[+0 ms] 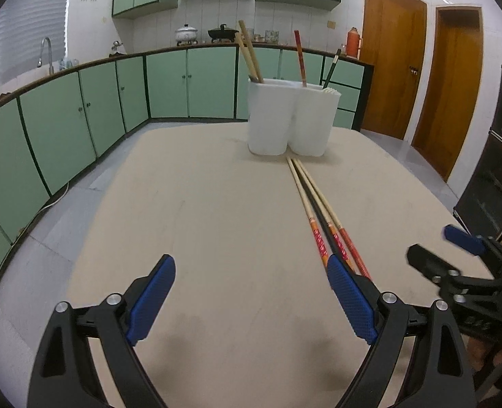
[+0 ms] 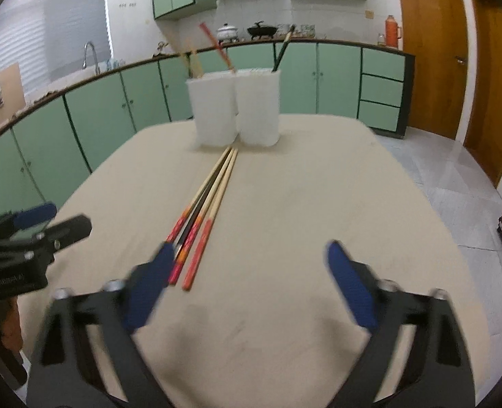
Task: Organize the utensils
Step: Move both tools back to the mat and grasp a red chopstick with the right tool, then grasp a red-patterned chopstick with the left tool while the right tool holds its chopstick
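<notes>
A bundle of chopsticks (image 1: 319, 210) (image 2: 210, 200) lies on the beige table, several pale ones with red handles and a black one, tips toward two white holders (image 1: 268, 119) (image 2: 257, 108). The holders carry bamboo, red and black chopsticks upright. My left gripper (image 1: 249, 265) is open over bare table, and its right finger covers the red handle ends. My right gripper (image 2: 251, 251) is open too, its left finger right beside those handle ends with nothing pressed between the pads. Each gripper shows in the other's view: the right gripper (image 1: 445, 248) and the left gripper (image 2: 60, 221).
The table (image 1: 200, 204) fills the foreground; its far edge lies just behind the holders. Green kitchen cabinets (image 1: 81, 119) with a sink tap run along the back and left. Wooden doors (image 1: 394, 57) stand at the right, and a dark rack (image 1: 499, 170) at the far right.
</notes>
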Available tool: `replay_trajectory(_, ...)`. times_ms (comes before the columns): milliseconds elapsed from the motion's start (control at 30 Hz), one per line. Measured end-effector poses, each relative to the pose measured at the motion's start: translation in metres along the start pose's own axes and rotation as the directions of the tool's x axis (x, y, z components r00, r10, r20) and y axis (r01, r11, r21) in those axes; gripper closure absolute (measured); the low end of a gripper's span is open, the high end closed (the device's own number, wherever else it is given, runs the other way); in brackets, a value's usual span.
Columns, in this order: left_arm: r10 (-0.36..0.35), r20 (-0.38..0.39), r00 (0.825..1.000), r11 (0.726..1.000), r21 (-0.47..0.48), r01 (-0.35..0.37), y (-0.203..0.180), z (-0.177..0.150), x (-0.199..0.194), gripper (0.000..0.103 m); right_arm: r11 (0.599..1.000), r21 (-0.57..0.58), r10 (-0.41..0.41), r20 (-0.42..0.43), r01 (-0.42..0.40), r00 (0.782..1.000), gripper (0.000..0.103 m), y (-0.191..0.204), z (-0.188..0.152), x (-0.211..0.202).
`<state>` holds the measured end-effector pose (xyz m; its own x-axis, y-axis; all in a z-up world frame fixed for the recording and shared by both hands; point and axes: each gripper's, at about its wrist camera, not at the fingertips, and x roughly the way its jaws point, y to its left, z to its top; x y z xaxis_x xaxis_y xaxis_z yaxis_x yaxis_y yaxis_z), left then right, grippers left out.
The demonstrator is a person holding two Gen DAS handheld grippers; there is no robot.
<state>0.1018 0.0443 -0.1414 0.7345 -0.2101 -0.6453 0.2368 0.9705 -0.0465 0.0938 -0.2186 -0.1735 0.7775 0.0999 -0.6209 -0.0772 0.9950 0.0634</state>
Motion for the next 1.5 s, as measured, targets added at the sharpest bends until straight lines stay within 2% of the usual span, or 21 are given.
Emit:
replay_trajectory(100, -0.002, -0.009, 1.0, 1.0, -0.003, 0.002, 0.002, -0.002, 0.001, 0.014, 1.0, 0.006, 0.003, -0.037, -0.002, 0.999, 0.033, 0.005, -0.003, 0.008)
replay_trajectory(433, 0.002, -0.028, 1.0, 1.0, -0.02, -0.002, 0.013, -0.006, 0.007, 0.014, 0.999, -0.039, 0.004, -0.079, -0.007, 0.997, 0.049, 0.023, -0.007, 0.021)
replay_trajectory(600, 0.008, -0.032, 0.999, 0.999, -0.033, -0.009, 0.02, -0.01, 0.007, 0.014, 0.998, -0.066, 0.011, -0.126, -0.019, 0.992, 0.064, 0.03, -0.006, 0.032)
replay_trajectory(733, 0.005, -0.037, 0.999, 0.999, -0.044, -0.007, 0.023, -0.012, 0.007, 0.014, 0.997, -0.079, 0.0, -0.135, -0.011, 0.991, 0.068, 0.032, -0.006, 0.034)
replay_trajectory(767, 0.002, -0.039, 0.999, 0.999, -0.048, -0.004, 0.023, -0.012, 0.008, 0.014, 0.997, -0.082, 0.0, -0.137, -0.011, 0.991, 0.07, 0.032, -0.006, 0.035)
replay_trajectory(900, -0.013, -0.044, 0.999, 0.999, -0.039, 0.012, 0.016, -0.012, 0.009, 0.014, 0.995, -0.097, 0.02, -0.139, -0.034, 0.99, 0.094, 0.032, -0.006, 0.035)
replay_trajectory(933, -0.017, -0.045, 0.999, 0.999, -0.031, 0.016, 0.013, -0.011, 0.01, 0.014, 0.995, -0.097, 0.025, -0.14, -0.039, 0.99, 0.096, 0.032, -0.006, 0.035)
replay_trajectory(1033, -0.032, -0.054, 0.998, 0.999, -0.015, 0.031, 0.002, -0.011, 0.013, 0.014, 0.995, -0.079, 0.042, -0.142, -0.053, 0.989, 0.096, 0.026, -0.006, 0.032)
replay_trajectory(1367, -0.042, -0.11, 0.993, 0.999, 0.001, 0.043, -0.029, -0.013, 0.035, 0.016, 0.999, -0.01, -0.054, -0.101, 0.054, 0.993, 0.098, -0.028, -0.004, 0.016)
replay_trajectory(1500, -0.031, -0.126, 0.992, 0.999, 0.003, 0.032, -0.036, -0.013, 0.043, 0.019, 0.998, 0.001, -0.064, -0.089, 0.064, 0.994, 0.098, -0.04, -0.006, 0.01)
